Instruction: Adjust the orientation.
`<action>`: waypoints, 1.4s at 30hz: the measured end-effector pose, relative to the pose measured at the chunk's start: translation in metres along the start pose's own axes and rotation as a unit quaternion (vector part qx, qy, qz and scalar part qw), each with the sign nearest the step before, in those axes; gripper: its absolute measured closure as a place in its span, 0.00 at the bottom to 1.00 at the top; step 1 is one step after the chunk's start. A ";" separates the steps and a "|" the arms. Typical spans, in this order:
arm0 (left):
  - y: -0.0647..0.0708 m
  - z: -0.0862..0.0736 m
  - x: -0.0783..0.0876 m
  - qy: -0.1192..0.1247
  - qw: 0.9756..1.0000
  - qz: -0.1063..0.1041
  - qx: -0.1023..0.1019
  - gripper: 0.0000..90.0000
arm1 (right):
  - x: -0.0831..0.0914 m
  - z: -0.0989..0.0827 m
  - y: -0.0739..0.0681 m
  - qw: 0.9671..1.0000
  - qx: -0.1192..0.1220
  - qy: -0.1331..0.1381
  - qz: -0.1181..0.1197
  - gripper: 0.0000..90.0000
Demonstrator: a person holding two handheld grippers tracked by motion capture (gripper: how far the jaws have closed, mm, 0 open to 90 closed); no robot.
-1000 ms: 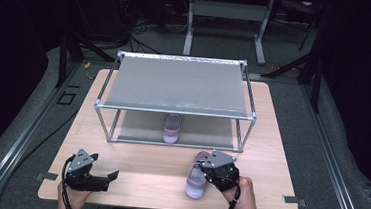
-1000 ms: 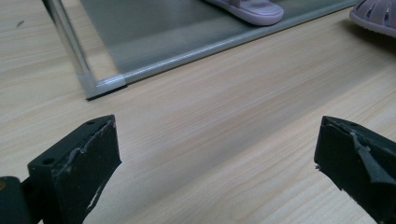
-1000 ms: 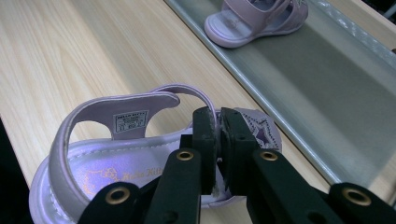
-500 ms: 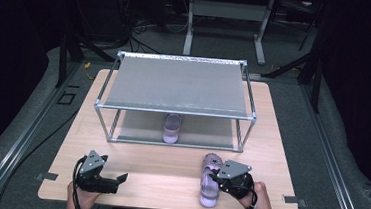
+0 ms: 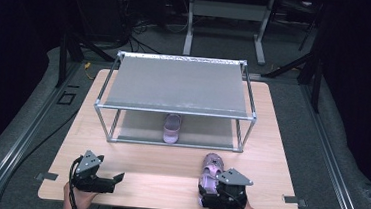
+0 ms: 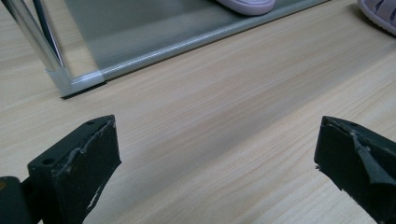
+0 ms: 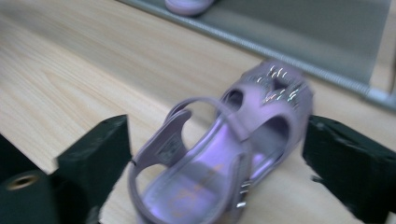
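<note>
Moved: right hand-held gripper (image 5: 211,183) now sits lower and nearer the front edge of the bench than a second ago, and the small purple sandal with a sparkly toe strap (image 5: 211,173) has come along with it. The left hand-held gripper (image 5: 117,178) has slid a little toward the front edge as well.
Right hand-held gripper: its two black jaws have just been opening. In the right gripper view (image 7: 212,158) they stand wide apart with the sandal (image 7: 219,154) between them. The pads are not pressing on it.
Purple sandal: it lies on the light wooden bench (image 5: 168,168), sole down, at the front right. Its sparkly toe points toward the shelf frame. Its open heel strap faces the person. This view is a bit blurry.
Left hand-held gripper: its jaws are wide open with only bare wood between them, as the left gripper view (image 6: 217,154) shows. It rests at the front left of the bench, well apart from the sandal.
Shelf: a silver metal frame with a grey flat top (image 5: 177,86) stands in the middle of the bench.
Second shoe: another pale purple shoe (image 5: 172,128) sits on the low grey floor of the shelf, under the top, near the front bar. Its heel faces the person.
Hands: a person's hands hold both tools at the bottom edge of the high view.
</note>
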State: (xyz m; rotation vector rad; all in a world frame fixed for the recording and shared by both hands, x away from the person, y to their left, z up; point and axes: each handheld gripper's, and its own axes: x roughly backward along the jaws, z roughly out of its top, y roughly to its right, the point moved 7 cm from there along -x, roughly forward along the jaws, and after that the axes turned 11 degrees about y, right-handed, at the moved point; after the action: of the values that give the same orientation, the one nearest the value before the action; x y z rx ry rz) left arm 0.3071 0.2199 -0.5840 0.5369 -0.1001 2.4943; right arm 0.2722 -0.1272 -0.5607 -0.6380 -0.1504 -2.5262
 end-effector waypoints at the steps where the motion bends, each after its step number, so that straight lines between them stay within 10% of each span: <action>1: 0.000 0.001 0.000 0.000 1.000 -0.001 0.002 0.00 | -0.002 -0.004 -0.003 1.000 -0.002 0.001 -0.008 0.05; 7: 0.002 0.005 0.001 0.002 1.000 -0.002 0.000 0.00 | -0.008 -0.023 -0.007 0.998 -0.004 -0.010 -0.065 0.15; 18: 0.003 0.004 -0.001 0.004 1.000 -0.003 0.003 0.00 | 0.011 -0.037 0.016 0.997 0.029 -0.021 -0.075 0.16; 25: 0.002 0.004 0.000 0.003 1.000 -0.004 0.005 0.00 | 0.004 -0.042 0.021 1.000 -0.023 -0.002 -0.016 0.08; 30: 0.003 0.004 0.000 0.008 1.000 -0.006 0.006 0.00 | -0.005 -0.045 0.020 0.999 -0.039 0.008 -0.024 0.04; 42: 0.003 0.003 -0.001 0.003 1.000 -0.003 0.003 0.00 | -0.009 -0.060 0.020 0.996 -0.055 0.042 -0.048 0.29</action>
State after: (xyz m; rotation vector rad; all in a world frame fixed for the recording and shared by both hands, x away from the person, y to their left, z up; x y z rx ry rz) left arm 0.3073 0.2166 -0.5813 0.5316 -0.0882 2.4920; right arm 0.2645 -0.1543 -0.6179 -0.5790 -0.0129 -2.6640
